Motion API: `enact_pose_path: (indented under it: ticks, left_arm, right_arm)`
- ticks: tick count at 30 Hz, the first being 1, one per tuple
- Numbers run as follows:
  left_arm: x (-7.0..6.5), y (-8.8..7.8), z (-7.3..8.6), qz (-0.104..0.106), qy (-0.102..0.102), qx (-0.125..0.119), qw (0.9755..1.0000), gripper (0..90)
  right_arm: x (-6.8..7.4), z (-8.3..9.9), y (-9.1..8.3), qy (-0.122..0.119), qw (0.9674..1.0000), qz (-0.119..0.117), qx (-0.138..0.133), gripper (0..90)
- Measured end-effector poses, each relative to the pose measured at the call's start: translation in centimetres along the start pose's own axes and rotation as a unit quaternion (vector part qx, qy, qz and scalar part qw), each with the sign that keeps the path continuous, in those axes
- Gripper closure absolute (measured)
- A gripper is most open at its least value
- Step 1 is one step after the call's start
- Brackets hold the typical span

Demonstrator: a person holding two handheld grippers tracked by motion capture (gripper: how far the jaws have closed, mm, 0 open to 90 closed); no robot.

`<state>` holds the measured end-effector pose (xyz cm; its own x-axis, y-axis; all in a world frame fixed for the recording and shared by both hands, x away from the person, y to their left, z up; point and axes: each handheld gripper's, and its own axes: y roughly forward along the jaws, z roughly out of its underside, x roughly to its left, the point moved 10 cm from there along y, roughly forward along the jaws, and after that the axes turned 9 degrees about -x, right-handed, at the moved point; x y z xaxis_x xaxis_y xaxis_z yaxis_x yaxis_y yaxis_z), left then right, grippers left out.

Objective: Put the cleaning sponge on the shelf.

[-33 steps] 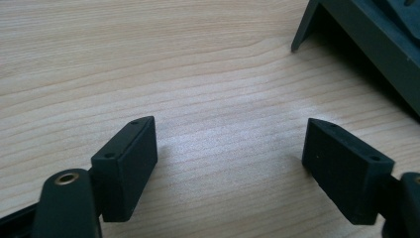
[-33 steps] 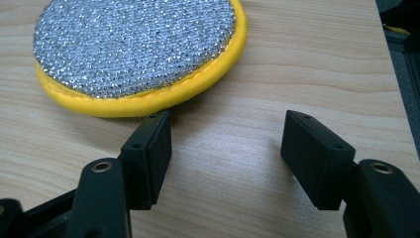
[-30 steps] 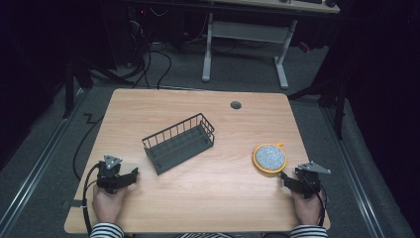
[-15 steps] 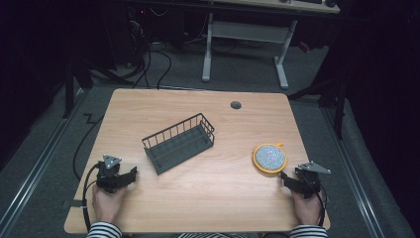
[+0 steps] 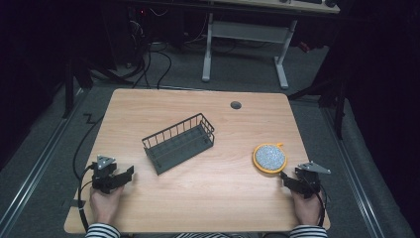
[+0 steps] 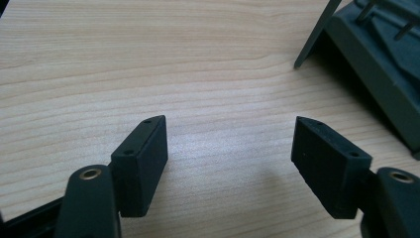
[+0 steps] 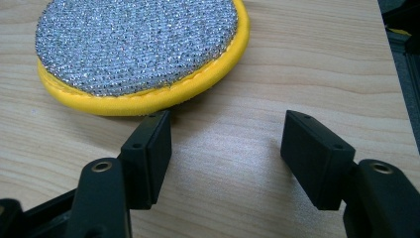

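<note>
Right gripper view: yellow scouring pad (image 7: 141, 54) lies just beyond the open right tool (image 7: 225, 131).

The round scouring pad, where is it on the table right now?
In the high view the round scouring pad lies flat on the table's right side, just ahead of the open right gripper and to the right of the wire basket.

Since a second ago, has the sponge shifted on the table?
No. The round yellow sponge sits at the same spot right of the wire basket, below the table's grommet hole.
</note>
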<state>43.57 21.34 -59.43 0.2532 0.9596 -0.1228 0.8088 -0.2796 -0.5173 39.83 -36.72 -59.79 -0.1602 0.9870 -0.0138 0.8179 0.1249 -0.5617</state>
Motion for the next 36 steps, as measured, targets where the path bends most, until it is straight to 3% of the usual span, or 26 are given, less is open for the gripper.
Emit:
enact_pose_path:
  ticks: [3,7,15,22,27,36]
  left_arm:
    - [-0.2,-0.6,-0.7,0.009,-0.008,-0.007,0.9999,31.8]
    - [-0.9,-1.5,-2.3,0.041,-0.027,-0.017,0.9986,33.5]
    - [-2.3,-2.3,-5.2,0.065,-0.017,-0.018,0.9976,40.3]
    - [-3.2,-2.1,-7.8,0.082,-0.019,-0.026,0.9961,40.2]
    - [-4.5,-1.5,-9.8,0.092,-0.004,-0.021,0.9956,40.5]
    - [-5.7,0.6,-10.8,0.097,0.007,0.010,0.9952,43.5]
  right_arm:
    - [0.0,0.0,0.0,0.000,1.0000,0.000,0.000,36.8]
    - [0.0,0.0,0.0,-0.002,1.0000,-0.001,0.001,36.6]
    - [0.0,0.0,0.0,-0.002,1.0000,-0.001,0.001,36.6]
    - [0.0,0.0,0.0,-0.003,1.0000,-0.001,0.001,36.5]
    - [0.1,0.0,0.0,-0.002,1.0000,-0.001,0.001,36.5]
    - [0.0,0.0,0.0,-0.004,1.0000,-0.002,0.001,36.4]
